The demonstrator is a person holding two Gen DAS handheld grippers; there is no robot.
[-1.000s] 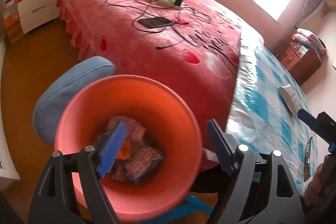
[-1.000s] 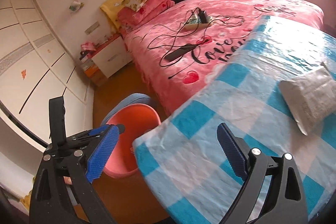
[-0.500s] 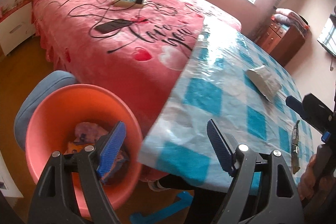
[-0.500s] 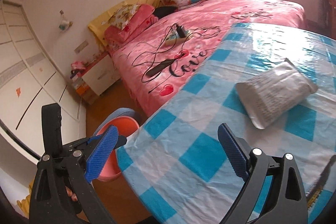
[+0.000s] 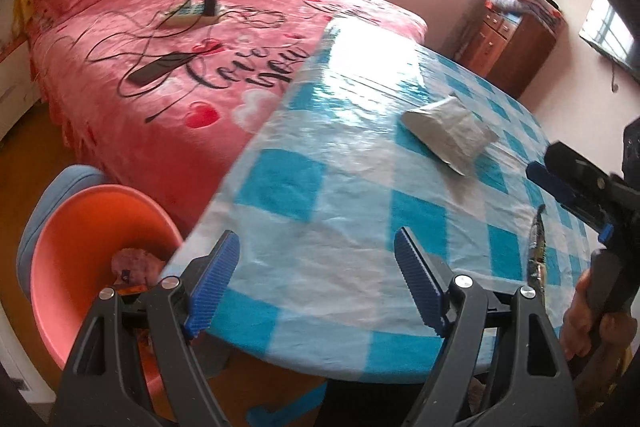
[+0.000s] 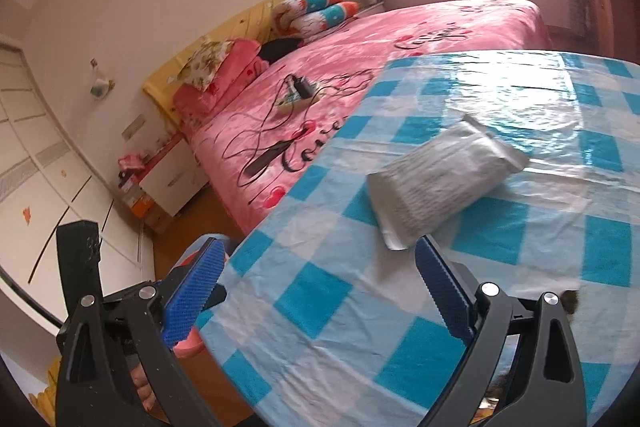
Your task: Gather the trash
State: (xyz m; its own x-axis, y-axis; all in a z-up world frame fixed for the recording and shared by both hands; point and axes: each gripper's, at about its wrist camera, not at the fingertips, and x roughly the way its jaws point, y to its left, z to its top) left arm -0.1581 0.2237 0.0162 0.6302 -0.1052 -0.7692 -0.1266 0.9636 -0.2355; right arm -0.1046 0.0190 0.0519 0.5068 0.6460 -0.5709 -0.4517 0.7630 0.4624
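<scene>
My left gripper [image 5: 316, 279] hangs with its blue pads spread wide and nothing between them, over the near edge of the table [image 5: 304, 227] with the blue-and-white checked cloth. My right gripper [image 6: 320, 287] is spread just as wide and also holds nothing; it sits low above the same cloth, and from the left wrist view I see it at the table's right edge [image 5: 576, 187] with my hand around its handle.

The silver foil packet [image 6: 444, 179] lies flat on the table, well in from every edge. In the right wrist view its long axis runs on a slant, from the lower-left corner, which is close in front of my right gripper's right pad, up and away to the right, toward the glare-lit far part of the cloth. Its printed face is up; the text is too blurred to read. In the left wrist view the same packet [image 5: 448, 135] lies beyond my left gripper, to the right of the table's middle.

A thin dark wrapper [image 5: 536, 251] lies near the table's right edge, its long axis running away from me, roughly along that edge.

The orange bin [image 5: 72, 259] stands on the floor at the table's left corner, beside the pink bed [image 5: 172, 67], with crumpled scraps inside.
</scene>
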